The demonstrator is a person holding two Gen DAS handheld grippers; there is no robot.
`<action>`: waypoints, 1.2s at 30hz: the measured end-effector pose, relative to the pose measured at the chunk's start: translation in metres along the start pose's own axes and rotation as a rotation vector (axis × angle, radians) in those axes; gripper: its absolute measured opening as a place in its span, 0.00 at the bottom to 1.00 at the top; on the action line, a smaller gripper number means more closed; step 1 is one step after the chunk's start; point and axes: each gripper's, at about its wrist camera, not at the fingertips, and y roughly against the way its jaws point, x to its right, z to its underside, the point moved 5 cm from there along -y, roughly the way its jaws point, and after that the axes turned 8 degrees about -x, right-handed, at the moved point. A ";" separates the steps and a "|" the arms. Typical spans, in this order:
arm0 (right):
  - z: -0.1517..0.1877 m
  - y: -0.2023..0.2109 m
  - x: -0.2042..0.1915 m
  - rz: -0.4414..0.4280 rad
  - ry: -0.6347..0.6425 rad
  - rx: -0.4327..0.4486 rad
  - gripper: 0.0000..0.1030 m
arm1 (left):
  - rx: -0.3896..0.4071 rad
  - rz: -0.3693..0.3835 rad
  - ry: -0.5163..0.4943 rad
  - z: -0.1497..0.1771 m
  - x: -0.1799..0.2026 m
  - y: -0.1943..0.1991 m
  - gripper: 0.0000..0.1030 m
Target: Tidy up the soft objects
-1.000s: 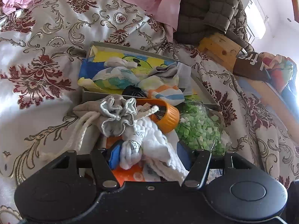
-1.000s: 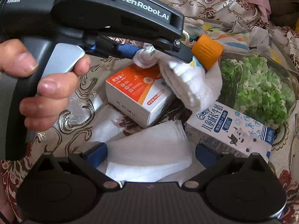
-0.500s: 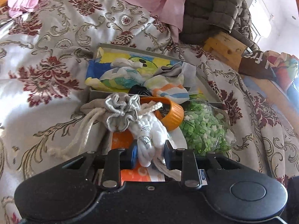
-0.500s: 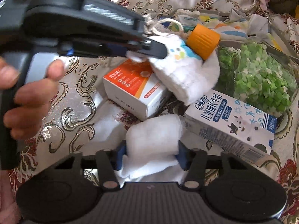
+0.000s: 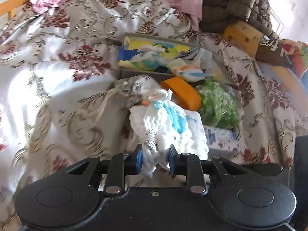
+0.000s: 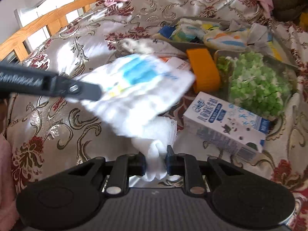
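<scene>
My left gripper (image 5: 155, 160) is shut on a white knitted cloth with a blue print (image 5: 165, 123) and holds it above the bedspread. In the right wrist view the same cloth (image 6: 138, 84) hangs blurred from the left gripper's arm (image 6: 50, 84). My right gripper (image 6: 155, 162) is shut on a plain white gauze cloth (image 6: 157, 134), bunched between its pads. A grey tray (image 5: 140, 73) further back holds several colourful soft cloths (image 5: 184, 71). A grey drawstring pouch (image 5: 130, 90) lies in front of the tray.
A floral satin bedspread (image 5: 67, 57) covers the bed. An orange cap (image 6: 204, 69), a bag of green bits (image 6: 256, 84), a blue-white milk carton (image 6: 227, 123) and an orange-white box (image 6: 177, 62) lie near the tray. A wooden rail (image 6: 38, 27) is at the left.
Both grippers closed on their cloths. The left gripper lifted the printed cloth and swung left; the right gripper bunched and raised the gauze cloth off the bedspread.
</scene>
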 end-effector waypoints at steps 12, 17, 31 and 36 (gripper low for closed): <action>-0.001 -0.003 0.003 -0.009 -0.033 -0.012 0.21 | 0.001 -0.265 0.089 0.020 -0.039 0.017 0.32; -0.002 -0.008 0.004 -0.018 -0.050 -0.026 0.21 | 0.033 -0.214 0.050 0.016 -0.030 0.015 0.62; -0.004 -0.016 0.010 -0.007 -0.081 -0.044 0.27 | -0.037 -0.148 -0.054 0.006 -0.002 -0.031 0.88; -0.006 -0.018 0.012 0.000 -0.086 -0.043 0.31 | -0.087 -0.157 -0.028 0.006 -0.010 -0.045 0.85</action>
